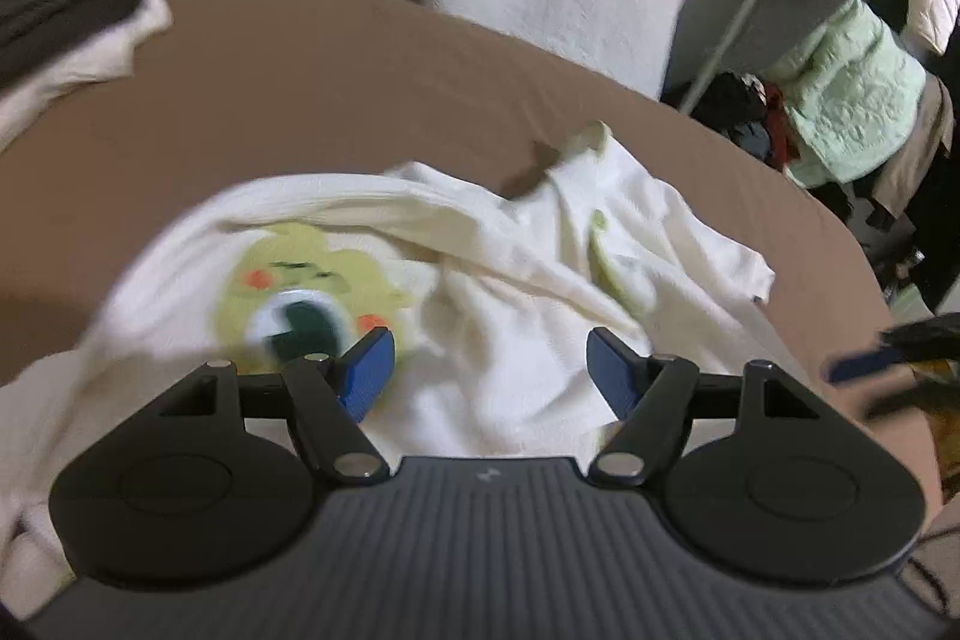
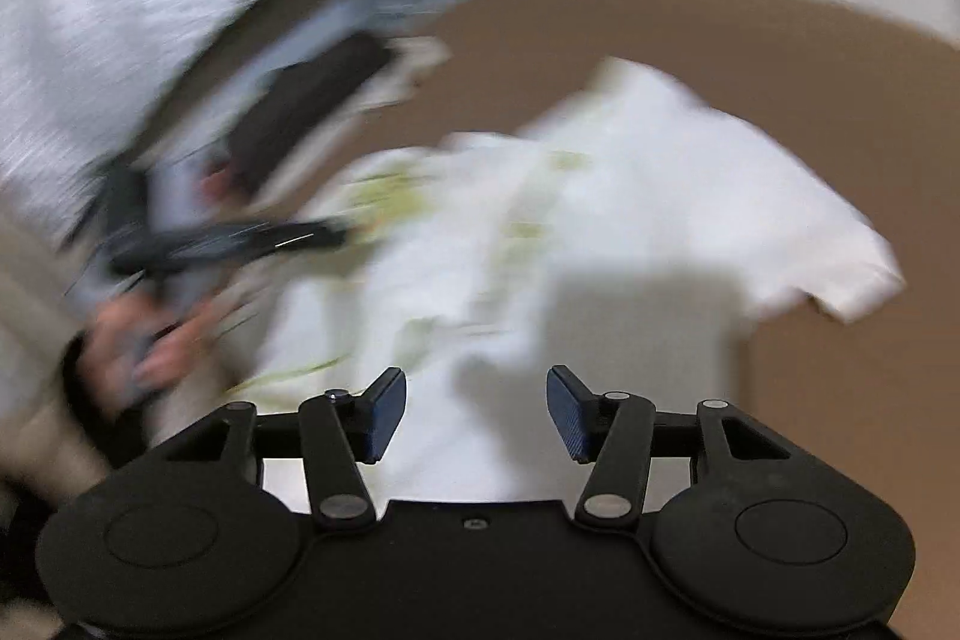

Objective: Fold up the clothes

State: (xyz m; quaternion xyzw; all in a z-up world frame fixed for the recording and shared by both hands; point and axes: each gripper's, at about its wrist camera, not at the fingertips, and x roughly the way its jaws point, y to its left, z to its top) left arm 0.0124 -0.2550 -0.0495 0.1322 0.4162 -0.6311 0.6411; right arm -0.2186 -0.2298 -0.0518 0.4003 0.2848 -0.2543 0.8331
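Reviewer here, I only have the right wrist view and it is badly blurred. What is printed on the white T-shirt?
Observer: The left wrist view shows the T-shirt with a yellow-green cartoon face print, orange cheeks, dark open mouth.
Reviewer: Is the left gripper holding cloth?
Observer: No. The left gripper is open over the shirt, nothing pinched.
Reviewer: Anything else on the brown surface?
Observer: A dark folded garment lies on a cream one at the far left of the brown surface.
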